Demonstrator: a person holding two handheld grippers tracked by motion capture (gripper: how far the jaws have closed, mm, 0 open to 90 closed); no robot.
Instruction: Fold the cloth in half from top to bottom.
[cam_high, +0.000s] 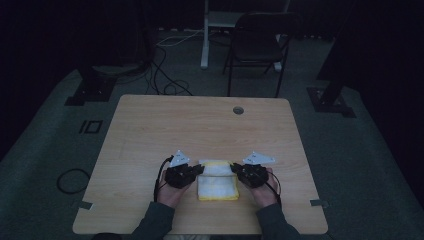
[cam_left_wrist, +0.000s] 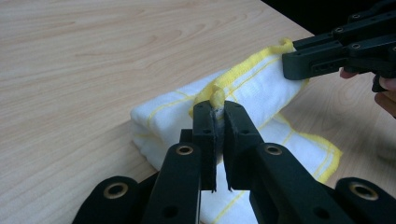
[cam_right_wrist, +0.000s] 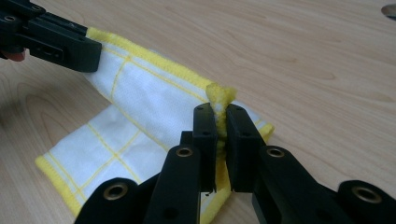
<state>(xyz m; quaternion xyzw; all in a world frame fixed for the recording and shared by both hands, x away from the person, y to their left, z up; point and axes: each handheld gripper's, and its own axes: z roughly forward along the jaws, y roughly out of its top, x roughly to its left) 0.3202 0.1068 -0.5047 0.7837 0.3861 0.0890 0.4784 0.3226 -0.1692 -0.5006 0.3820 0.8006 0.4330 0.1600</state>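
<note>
A: What is the biggest thing here?

B: The wooden counter (cam_high: 150, 130), with a dark folding chair (cam_high: 257, 42) standing beyond its far edge at about 12 o'clock; a small round hole (cam_high: 238, 110) sits in the counter top near that edge.

A: And on the counter?

B: A white cloth with yellow stripes and a yellow border (cam_high: 218, 186), lying near the person's edge at about 6 o'clock from the counter's middle; its far part is raised off the lower layer, which lies flat.

A: Who holds it?

B: The left gripper (cam_high: 199, 170) at the cloth's 10 o'clock corner, the right gripper (cam_high: 235, 170) at its 2 o'clock corner; each is carried in a hand, with grey sleeves coming in from the bottom.

A: How do the jaws stand?

B: In the left gripper view the jaws are clenched on the yellow hem (cam_left_wrist: 216, 97); in the right gripper view the jaws likewise pinch a bunched yellow corner (cam_right_wrist: 219, 95).
</note>
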